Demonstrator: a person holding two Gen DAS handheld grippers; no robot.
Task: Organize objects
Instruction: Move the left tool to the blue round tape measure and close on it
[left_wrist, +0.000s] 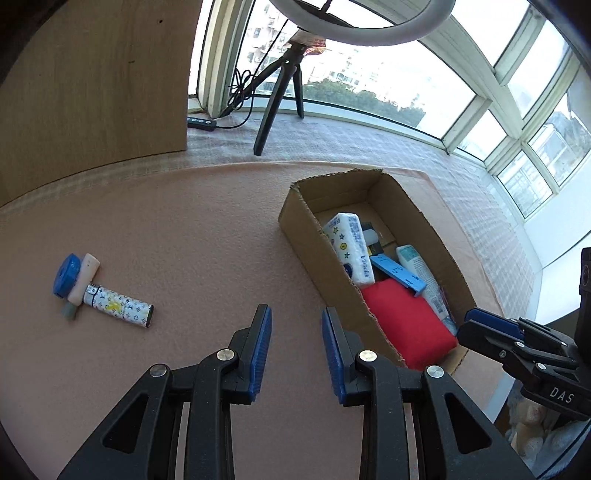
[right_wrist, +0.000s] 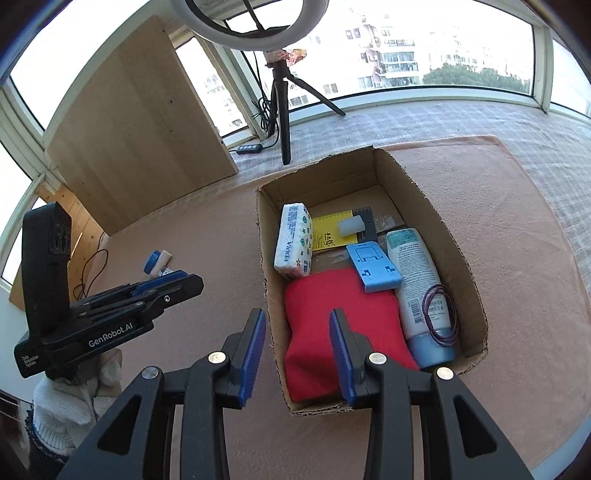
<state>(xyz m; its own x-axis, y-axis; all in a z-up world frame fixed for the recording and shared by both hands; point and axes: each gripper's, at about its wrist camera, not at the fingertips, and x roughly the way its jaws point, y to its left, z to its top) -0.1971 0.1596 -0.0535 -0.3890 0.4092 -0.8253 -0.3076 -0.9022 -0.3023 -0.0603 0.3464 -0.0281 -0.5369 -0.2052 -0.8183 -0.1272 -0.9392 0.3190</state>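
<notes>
An open cardboard box (right_wrist: 461, 254) (left_wrist: 295, 225) on the pink mat holds a red pouch (right_wrist: 332, 314) (left_wrist: 406, 317), a tissue pack (right_wrist: 293, 240) (left_wrist: 349, 247), a blue plastic stand (right_wrist: 373, 267), a white lotion tube (right_wrist: 417, 280) with purple hair ties (right_wrist: 439, 314), and a yellow card (right_wrist: 330, 230). Left on the mat lie a patterned lighter (left_wrist: 118, 305), a pink stick (left_wrist: 85, 278) and a blue cap (left_wrist: 66, 275). My left gripper (left_wrist: 295, 321) is open over bare mat between lighter and box. My right gripper (right_wrist: 297, 325) is open above the box's near left wall.
A ring light on a black tripod (right_wrist: 282, 110) (left_wrist: 277, 96) stands behind the box, with a cable and remote (left_wrist: 201, 123). A wooden panel (left_wrist: 92, 81) (right_wrist: 140, 140) rises at the back left. Windows run behind. A white gloved hand (right_wrist: 62, 410) holds the left gripper.
</notes>
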